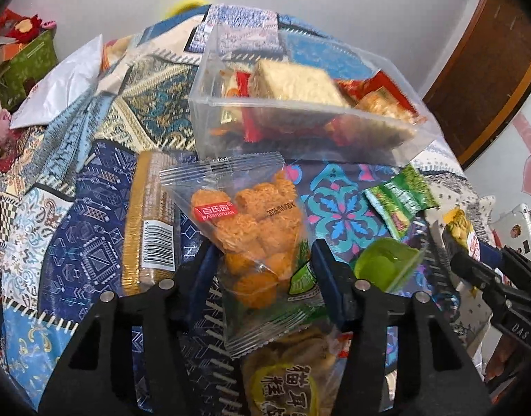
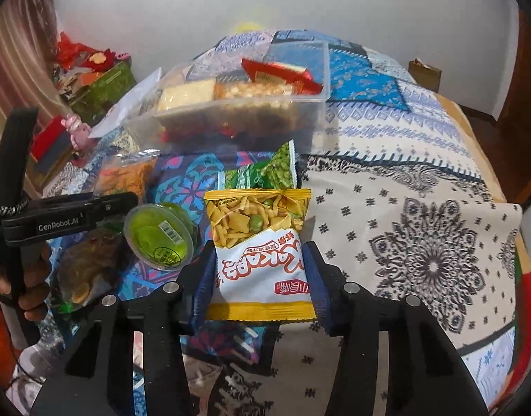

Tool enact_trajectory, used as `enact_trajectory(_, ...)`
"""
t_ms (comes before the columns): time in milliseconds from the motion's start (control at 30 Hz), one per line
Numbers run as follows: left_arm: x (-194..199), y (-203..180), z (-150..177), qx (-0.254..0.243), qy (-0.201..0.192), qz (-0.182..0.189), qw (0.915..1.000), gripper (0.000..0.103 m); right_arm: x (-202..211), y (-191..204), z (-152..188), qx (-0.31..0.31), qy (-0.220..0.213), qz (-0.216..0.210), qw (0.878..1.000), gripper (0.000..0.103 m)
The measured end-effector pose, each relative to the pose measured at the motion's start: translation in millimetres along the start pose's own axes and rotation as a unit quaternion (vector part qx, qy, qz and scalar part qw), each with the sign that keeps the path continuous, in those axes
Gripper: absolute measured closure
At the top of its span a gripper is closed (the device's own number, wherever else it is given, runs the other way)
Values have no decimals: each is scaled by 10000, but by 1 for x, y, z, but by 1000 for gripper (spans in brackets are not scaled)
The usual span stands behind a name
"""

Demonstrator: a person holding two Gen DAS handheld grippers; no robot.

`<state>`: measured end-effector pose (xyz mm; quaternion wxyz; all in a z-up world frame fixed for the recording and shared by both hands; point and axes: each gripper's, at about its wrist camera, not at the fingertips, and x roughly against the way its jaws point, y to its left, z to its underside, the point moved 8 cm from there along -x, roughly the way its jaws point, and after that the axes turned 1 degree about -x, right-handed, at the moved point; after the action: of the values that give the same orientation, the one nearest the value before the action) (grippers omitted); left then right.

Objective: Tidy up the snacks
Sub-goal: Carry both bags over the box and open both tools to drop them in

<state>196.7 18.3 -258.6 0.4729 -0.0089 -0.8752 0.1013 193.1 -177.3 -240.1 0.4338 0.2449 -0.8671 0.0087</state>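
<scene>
The left gripper (image 1: 265, 270) has its blue fingers (image 1: 329, 277) closed on a clear packet of orange fried snacks (image 1: 251, 228), holding it above the patchwork-covered tabletop (image 1: 92, 242). The right gripper (image 2: 262, 277) clamps its fingers (image 2: 204, 280) on the sides of a yellow-and-white chip packet (image 2: 262, 246). Just beside it stands a green jelly cup (image 2: 159, 235), with a green pea packet (image 2: 265, 171) behind. Farther back sits a clear plastic bin (image 2: 310, 104) already filled with snacks.
</scene>
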Motion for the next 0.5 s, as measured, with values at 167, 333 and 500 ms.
enact_trajectory(167,25,-3,-9,-106,-326,-74,9994,50,18,4,-17,24,-277,36,9996,58)
enact_trajectory(333,48,-6,-23,-113,-614,-11,9980,55,28,10,-41,81,-568,35,9983,58)
enact_trajectory(500,61,-5,-46,-108,-862,31,9962,56,28,18,-64,160,-795,18,9967,58)
